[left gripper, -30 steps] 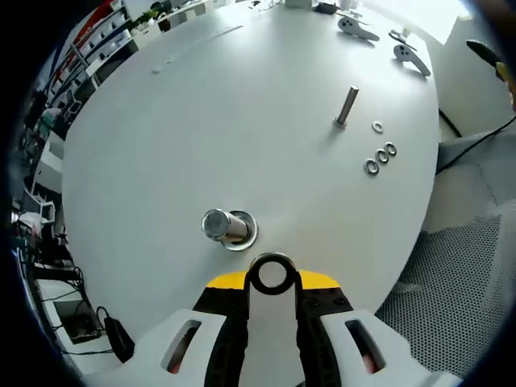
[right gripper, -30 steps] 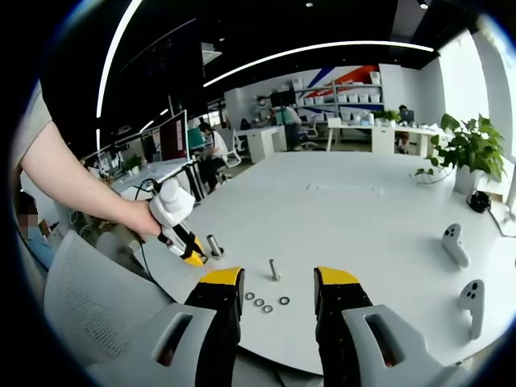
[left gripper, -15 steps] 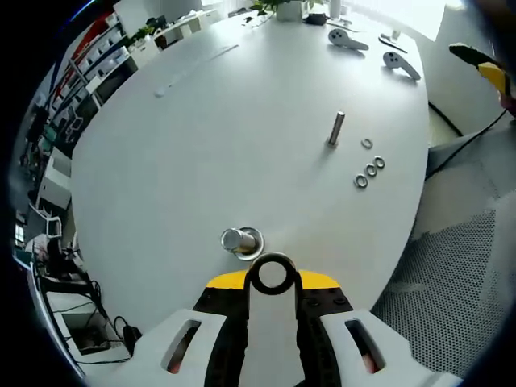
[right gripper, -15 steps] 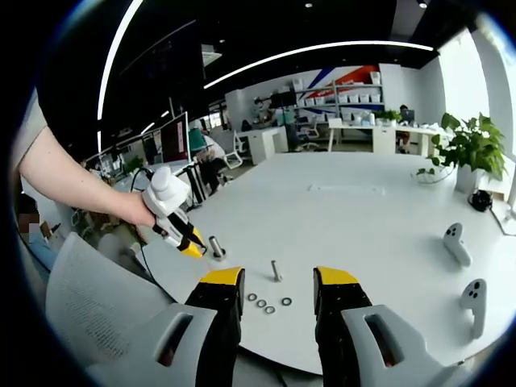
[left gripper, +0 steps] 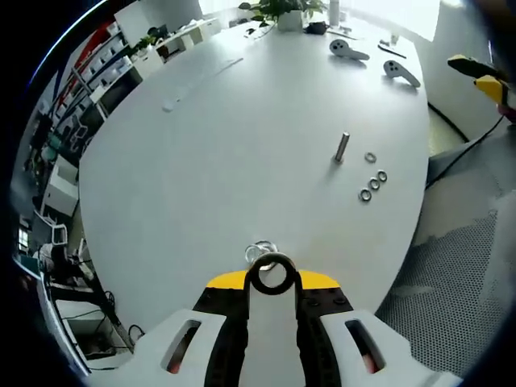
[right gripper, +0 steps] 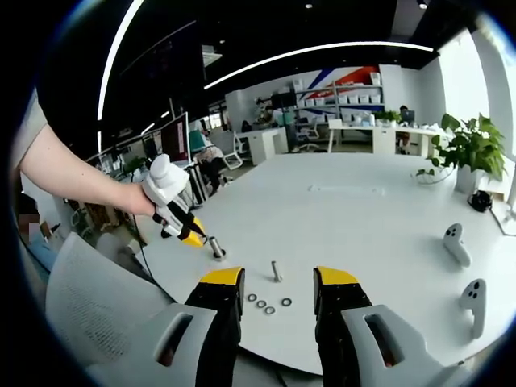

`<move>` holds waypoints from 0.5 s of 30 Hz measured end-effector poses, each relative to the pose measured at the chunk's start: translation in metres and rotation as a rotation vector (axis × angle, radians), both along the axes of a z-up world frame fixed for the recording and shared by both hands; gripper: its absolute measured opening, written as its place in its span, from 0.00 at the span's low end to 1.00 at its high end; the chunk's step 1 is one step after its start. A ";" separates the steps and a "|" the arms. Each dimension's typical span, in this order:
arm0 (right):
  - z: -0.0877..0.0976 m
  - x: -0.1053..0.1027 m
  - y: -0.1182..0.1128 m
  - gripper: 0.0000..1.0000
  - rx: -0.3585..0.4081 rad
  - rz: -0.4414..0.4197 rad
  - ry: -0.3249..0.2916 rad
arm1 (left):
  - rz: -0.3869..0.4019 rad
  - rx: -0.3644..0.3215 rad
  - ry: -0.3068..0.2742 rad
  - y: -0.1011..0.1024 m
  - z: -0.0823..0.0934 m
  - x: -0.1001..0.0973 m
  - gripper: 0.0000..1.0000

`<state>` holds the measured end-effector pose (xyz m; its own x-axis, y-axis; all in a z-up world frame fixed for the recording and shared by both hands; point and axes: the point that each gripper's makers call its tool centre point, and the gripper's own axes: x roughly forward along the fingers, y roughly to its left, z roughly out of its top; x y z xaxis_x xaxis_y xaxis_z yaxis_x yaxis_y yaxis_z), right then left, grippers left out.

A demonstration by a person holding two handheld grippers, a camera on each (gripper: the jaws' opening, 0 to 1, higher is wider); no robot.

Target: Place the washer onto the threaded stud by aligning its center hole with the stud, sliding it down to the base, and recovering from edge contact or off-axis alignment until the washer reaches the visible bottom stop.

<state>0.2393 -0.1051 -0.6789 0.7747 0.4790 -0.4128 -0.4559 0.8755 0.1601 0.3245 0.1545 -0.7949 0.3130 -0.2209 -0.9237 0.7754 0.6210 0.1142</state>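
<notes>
The left gripper (left gripper: 272, 284) has its jaws clamped on a washer (left gripper: 272, 274), held directly over the threaded stud (left gripper: 260, 251) near the edge of the white surface (left gripper: 234, 145); the washer hides most of the stud in the left gripper view. In the right gripper view that stud (right gripper: 217, 247) stands just below the left gripper's yellow tip. The right gripper (right gripper: 274, 294) hangs with jaws apart and empty, above a second stud (right gripper: 275, 270) and four loose washers (right gripper: 267, 304).
</notes>
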 end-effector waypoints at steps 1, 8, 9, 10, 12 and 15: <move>0.000 0.000 0.000 0.36 0.001 -0.001 0.000 | 0.003 -0.001 -0.001 0.000 0.001 0.001 0.19; 0.000 0.000 -0.002 0.36 -0.004 -0.009 -0.003 | -0.004 0.011 -0.006 0.000 -0.002 0.012 0.19; 0.000 0.001 -0.002 0.36 -0.002 -0.012 -0.002 | -0.003 0.011 -0.001 0.001 -0.003 0.015 0.19; 0.000 0.001 -0.002 0.36 -0.004 -0.012 -0.001 | -0.001 0.007 0.005 0.000 -0.003 0.016 0.19; 0.000 0.001 -0.002 0.36 -0.008 -0.010 -0.001 | -0.021 0.017 0.015 -0.002 -0.006 0.015 0.19; -0.001 0.001 -0.004 0.36 -0.009 -0.018 0.001 | -0.037 0.026 0.022 -0.004 -0.009 0.015 0.19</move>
